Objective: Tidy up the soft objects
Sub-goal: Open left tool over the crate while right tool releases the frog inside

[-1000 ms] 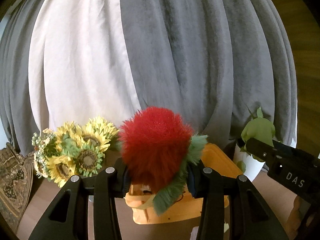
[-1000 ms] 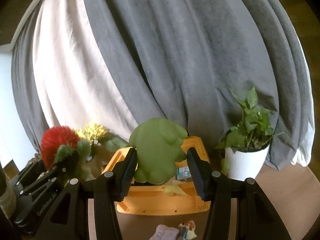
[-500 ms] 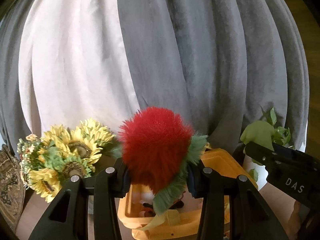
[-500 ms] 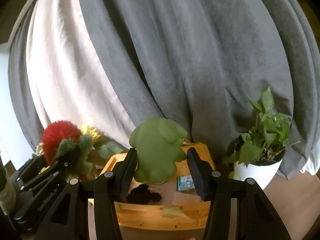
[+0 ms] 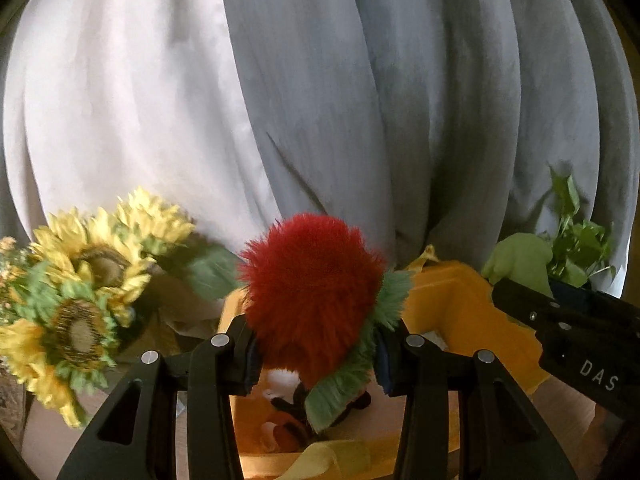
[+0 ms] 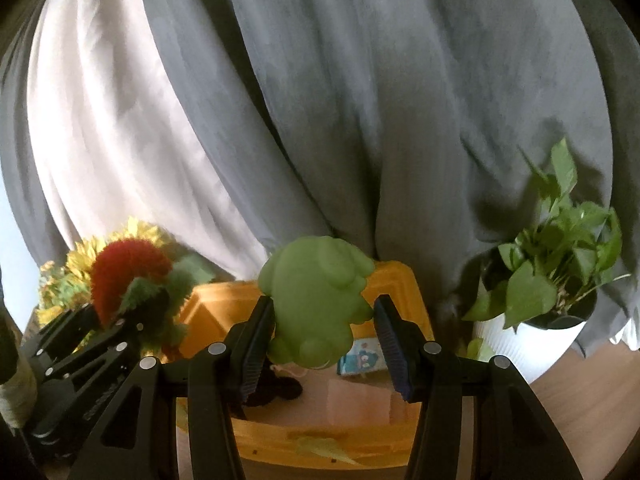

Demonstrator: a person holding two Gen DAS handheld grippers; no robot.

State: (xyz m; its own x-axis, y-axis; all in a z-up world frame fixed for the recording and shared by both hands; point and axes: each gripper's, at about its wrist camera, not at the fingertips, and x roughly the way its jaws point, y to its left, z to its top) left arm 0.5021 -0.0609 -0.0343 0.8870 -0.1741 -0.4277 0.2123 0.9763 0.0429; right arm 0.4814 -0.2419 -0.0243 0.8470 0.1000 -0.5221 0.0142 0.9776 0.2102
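As both grippers swing in over the orange bin (image 6: 404,280), its inside now shows; left gripper (image 5: 316,354) pinches the red plush (image 5: 312,280), right gripper (image 6: 322,334) the green toy (image 6: 316,292), nearly ready to drop.

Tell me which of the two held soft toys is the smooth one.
The green toy in the right tongs: smooth and rubbery-looking, while the red toy in the left tongs is shaggy fur.

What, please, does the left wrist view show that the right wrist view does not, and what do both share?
Only the left wrist view: large sunflower heads close up, with brown centres.

Only the right wrist view: the white pot under the leafy green plant, and a small blue picture card inside the bin.

Both: the orange plastic bin, the fluffy red and green plush, the smooth green soft toy and grey curtains.
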